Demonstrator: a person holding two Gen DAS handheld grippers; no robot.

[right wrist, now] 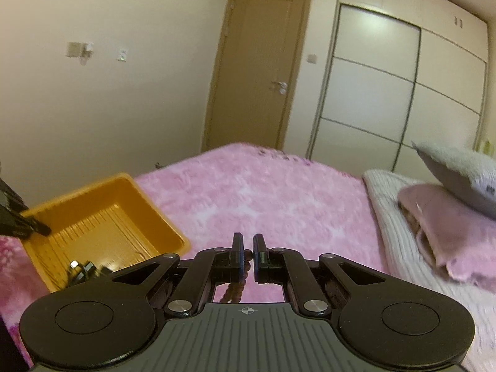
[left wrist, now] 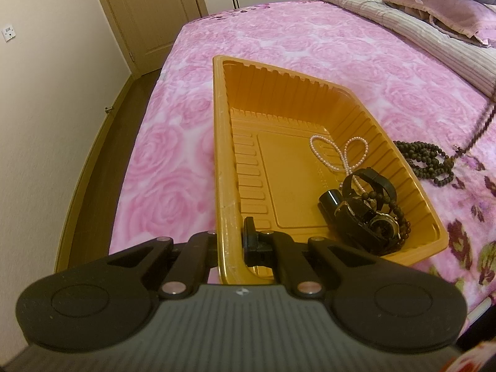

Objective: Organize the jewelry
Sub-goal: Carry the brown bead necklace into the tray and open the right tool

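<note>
An orange plastic tray point(left wrist: 288, 99) lies on the pink bed. Inside it are a pearl necklace point(left wrist: 339, 152), a black watch point(left wrist: 369, 217) and a dark bead strand. My left gripper point(left wrist: 231, 241) is shut on the tray's near left rim. A dark bead necklace point(left wrist: 426, 159) lies on the bed right of the tray, and part of it rises up out of view at the right edge. My right gripper point(right wrist: 248, 252) is raised above the bed, shut on a strand of brown beads point(right wrist: 237, 290) that hangs below its fingers. The tray also shows in the right wrist view point(right wrist: 148, 204), lower left.
The pink floral blanket point(left wrist: 310, 40) covers the bed. A folded striped quilt point(right wrist: 400, 235) and pillows point(right wrist: 458, 167) lie at the right. A door point(right wrist: 257, 71) and a wardrobe point(right wrist: 403, 93) stand beyond the bed. The bed's left edge drops to a wooden floor point(left wrist: 102, 155).
</note>
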